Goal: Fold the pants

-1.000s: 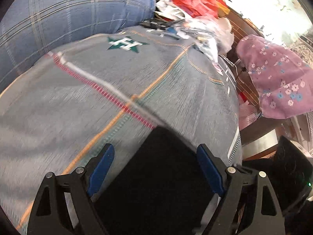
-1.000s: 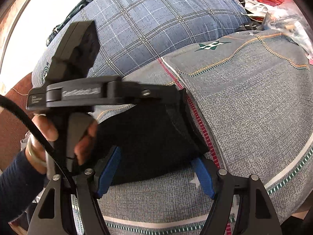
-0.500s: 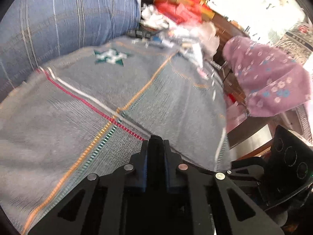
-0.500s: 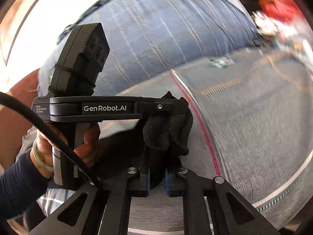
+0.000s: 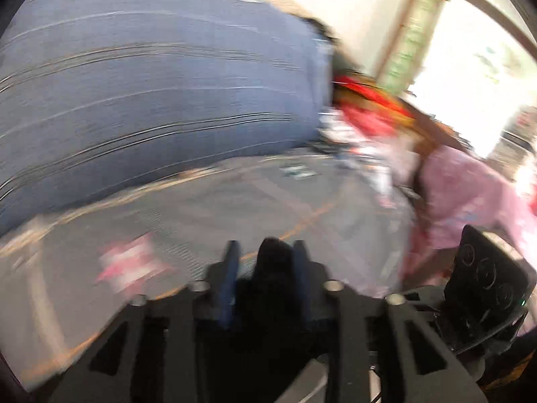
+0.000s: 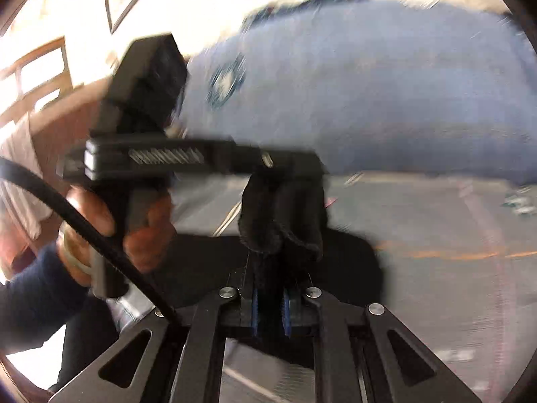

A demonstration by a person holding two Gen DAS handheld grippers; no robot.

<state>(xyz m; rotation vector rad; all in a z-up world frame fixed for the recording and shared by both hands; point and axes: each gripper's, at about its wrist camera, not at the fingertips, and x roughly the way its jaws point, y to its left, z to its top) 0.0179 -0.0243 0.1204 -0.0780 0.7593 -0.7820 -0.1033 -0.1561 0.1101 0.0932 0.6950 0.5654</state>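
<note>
The black pants point(image 5: 273, 258) are bunched between the blue pads of my left gripper point(image 5: 266, 252), whose jaws are opening while the cloth still hangs from them. In the right wrist view a hand point(image 6: 141, 228) holds that left gripper point(image 6: 295, 168) side-on, and a fold of the pants point(image 6: 282, 221) droops from its fingers. Just below, my right gripper point(image 6: 270, 285) is shut on a lower part of the same cloth. More black cloth spreads behind it over the grey bedcover point(image 6: 436, 228). Both views are blurred by motion.
A big blue checked quilt point(image 5: 151, 100) is heaped at the back of the grey striped bedcover point(image 5: 235, 208). Red and white clutter point(image 5: 369, 114) and a pink flowered cloth point(image 5: 470, 201) lie at the right edge. A bright window is beyond.
Both grippers closed on the black pants, then rose and swung with them, so the quilt now fills more of each view. The left jaws stand wider than half a second ago.
</note>
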